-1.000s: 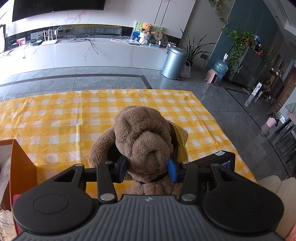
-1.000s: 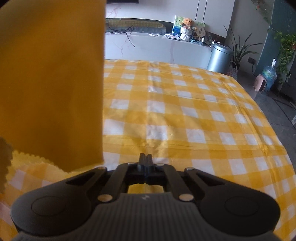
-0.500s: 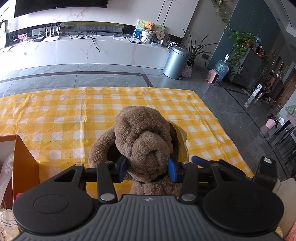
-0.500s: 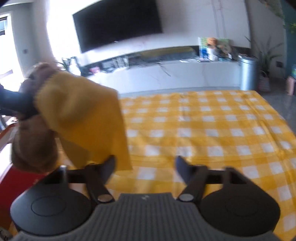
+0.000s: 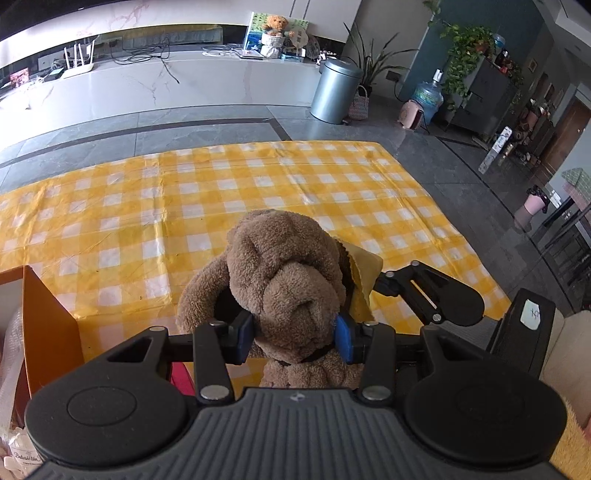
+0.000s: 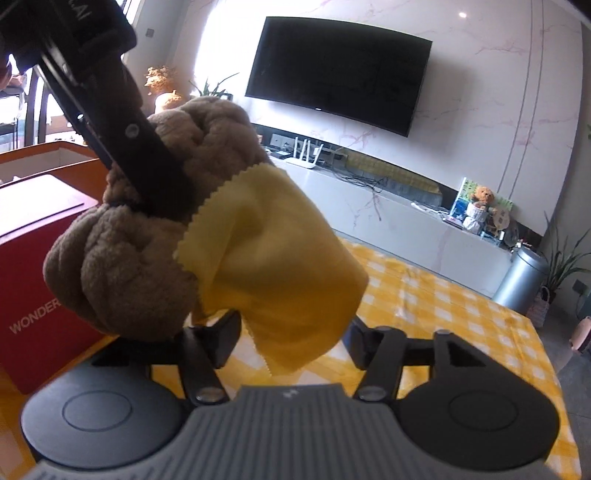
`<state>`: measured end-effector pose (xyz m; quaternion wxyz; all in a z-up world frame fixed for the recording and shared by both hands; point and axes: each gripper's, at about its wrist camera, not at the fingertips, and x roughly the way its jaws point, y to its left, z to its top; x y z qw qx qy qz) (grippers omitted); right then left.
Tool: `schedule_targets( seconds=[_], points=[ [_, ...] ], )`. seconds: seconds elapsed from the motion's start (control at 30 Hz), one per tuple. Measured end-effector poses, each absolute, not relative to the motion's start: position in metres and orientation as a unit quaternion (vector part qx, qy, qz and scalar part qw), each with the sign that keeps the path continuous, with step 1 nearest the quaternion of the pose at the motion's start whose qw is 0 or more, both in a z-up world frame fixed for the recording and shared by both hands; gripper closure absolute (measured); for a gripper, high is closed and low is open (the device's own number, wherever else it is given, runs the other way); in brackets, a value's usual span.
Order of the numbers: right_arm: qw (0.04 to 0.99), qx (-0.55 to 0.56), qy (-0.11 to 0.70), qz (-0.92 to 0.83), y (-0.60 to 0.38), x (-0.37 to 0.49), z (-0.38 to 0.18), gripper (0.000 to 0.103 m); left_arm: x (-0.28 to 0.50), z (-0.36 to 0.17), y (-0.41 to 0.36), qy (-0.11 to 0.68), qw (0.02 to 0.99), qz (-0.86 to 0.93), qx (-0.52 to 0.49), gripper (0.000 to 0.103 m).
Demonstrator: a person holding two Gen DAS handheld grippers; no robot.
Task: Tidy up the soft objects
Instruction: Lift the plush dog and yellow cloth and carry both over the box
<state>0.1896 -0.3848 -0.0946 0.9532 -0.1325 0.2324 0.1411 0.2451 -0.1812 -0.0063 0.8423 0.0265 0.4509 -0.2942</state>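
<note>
While left gripper (image 5: 293, 332) clamps plush dog (image 5: 284, 273) | right gripper (image 6: 291, 332) wide | box (image 6: 33, 258): "WONDER"

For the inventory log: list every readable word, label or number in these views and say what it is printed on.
"WONDER", cut off by the plush toy: red box.
Script beginning "Babash": bag, too small to be sure.
Handwritten mark: white sticker, unreadable.
Letters on the left gripper's body: cropped, unreadable.

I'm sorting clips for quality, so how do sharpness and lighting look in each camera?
Left wrist view: sharp, evenly lit, fisheye bending at the edges, plush dog crisp. Right wrist view: softer, slightly blurred, window glare washing the wall behind the yellow cloth.
</note>
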Motion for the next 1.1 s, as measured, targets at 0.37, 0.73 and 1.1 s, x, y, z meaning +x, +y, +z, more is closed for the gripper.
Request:
schedule_targets(
  seconds=[0.37, 0.73, 1.1],
  points=[
    [0.967, -0.060, 0.248, -0.024, -0.430, 0.205, -0.093, 0.103, 0.241, -0.017, -0.171, 0.474, 0.826, -0.300, 0.052, 0.053],
    [0.976, -0.043, 0.208, -0.052, -0.430, 0.187, -0.069, 0.103, 0.233, -0.004, -0.152, 0.464, 0.829, -0.313, 0.005, 0.052],
    [0.990, 0.001, 0.138, -0.039, -0.368, 0.154, 0.040, 0.103, 0.186, 0.090, -0.082, 0.365, 0.878, -0.305, -0.052, 0.052]
  ],
)
